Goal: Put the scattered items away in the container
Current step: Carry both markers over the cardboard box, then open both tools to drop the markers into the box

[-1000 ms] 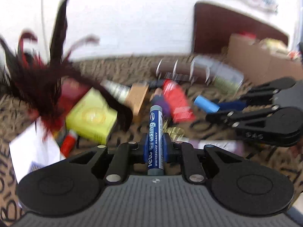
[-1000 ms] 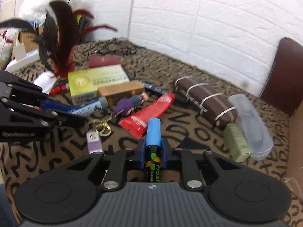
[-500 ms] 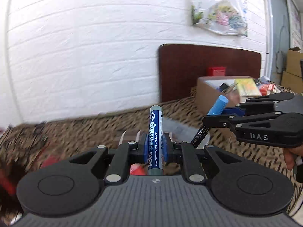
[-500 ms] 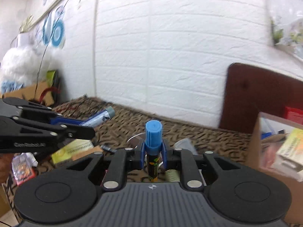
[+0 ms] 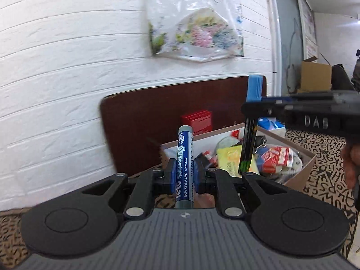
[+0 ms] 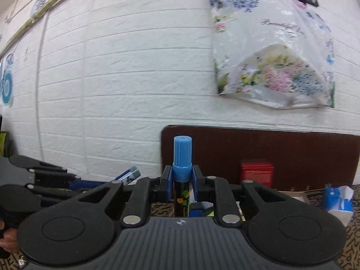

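My left gripper (image 5: 184,175) is shut on a blue whiteboard marker (image 5: 185,157) that stands upright between the fingers. My right gripper (image 6: 182,186) is shut on a black marker with a light-blue cap (image 6: 182,171). In the left wrist view the right gripper (image 5: 252,112) holds that marker (image 5: 249,139) over the open cardboard box (image 5: 299,171), which holds several packets and small items. The left gripper (image 6: 108,183) shows at the left of the right wrist view, its marker tip (image 6: 129,175) sticking out.
A dark brown headboard (image 5: 144,117) stands against the white brick wall behind the box, with a red box (image 5: 198,121) by it. A flowered plastic bag (image 5: 195,20) hangs on the wall. The patterned cloth (image 5: 326,186) lies around the box.
Both grippers have swung from the scattered items on the cloth toward the cardboard box, each still holding its marker. The right gripper's marker now stands upright over the box.
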